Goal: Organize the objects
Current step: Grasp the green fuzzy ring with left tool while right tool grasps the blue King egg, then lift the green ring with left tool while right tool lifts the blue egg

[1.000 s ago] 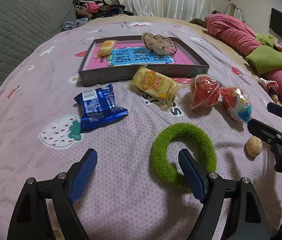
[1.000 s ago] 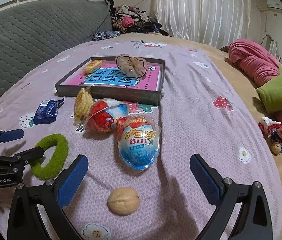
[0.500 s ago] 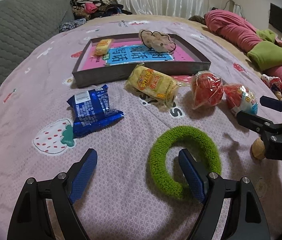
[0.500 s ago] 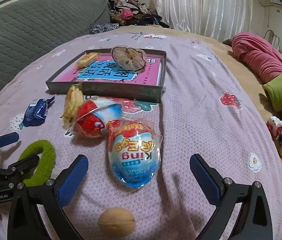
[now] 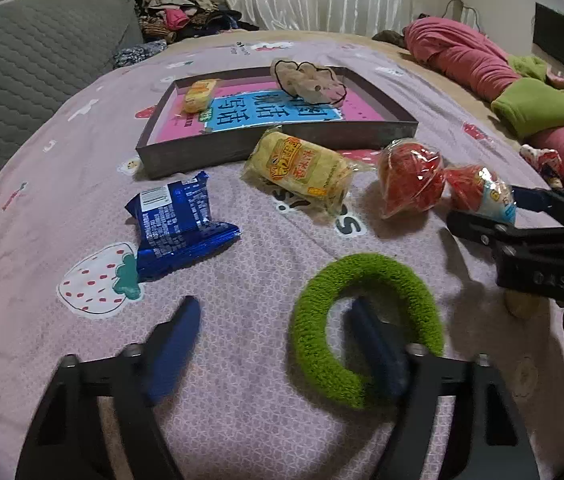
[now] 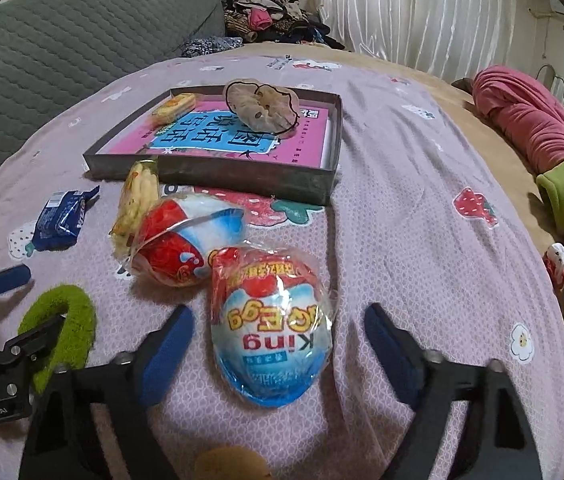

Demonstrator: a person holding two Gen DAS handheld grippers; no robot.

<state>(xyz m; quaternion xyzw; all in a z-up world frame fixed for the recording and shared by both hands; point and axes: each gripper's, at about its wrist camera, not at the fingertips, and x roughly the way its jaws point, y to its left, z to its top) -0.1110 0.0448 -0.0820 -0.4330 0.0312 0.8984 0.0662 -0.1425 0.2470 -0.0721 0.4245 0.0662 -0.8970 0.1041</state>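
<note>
A green fuzzy ring lies on the purple bedspread. My left gripper is closing on it: one finger stands in the ring's hole, the other well left of it, and the pads are not pressing. A blue-and-red wrapped "King Egg" lies between the fingers of my right gripper, which is also closing, with a gap on each side. Behind stands a grey tray with a pink book, a yellow snack and a beige scrunchie.
A blue packet, a yellow snack pack and a red wrapped egg lie before the tray. A walnut sits under the right gripper. Pink and green bedding lies on the right, a grey quilted cushion on the left.
Both pairs of jaws have narrowed. The right gripper has moved forward and down around the King Egg, so the walnut slid to the view's bottom edge. The left gripper has stayed in place.
</note>
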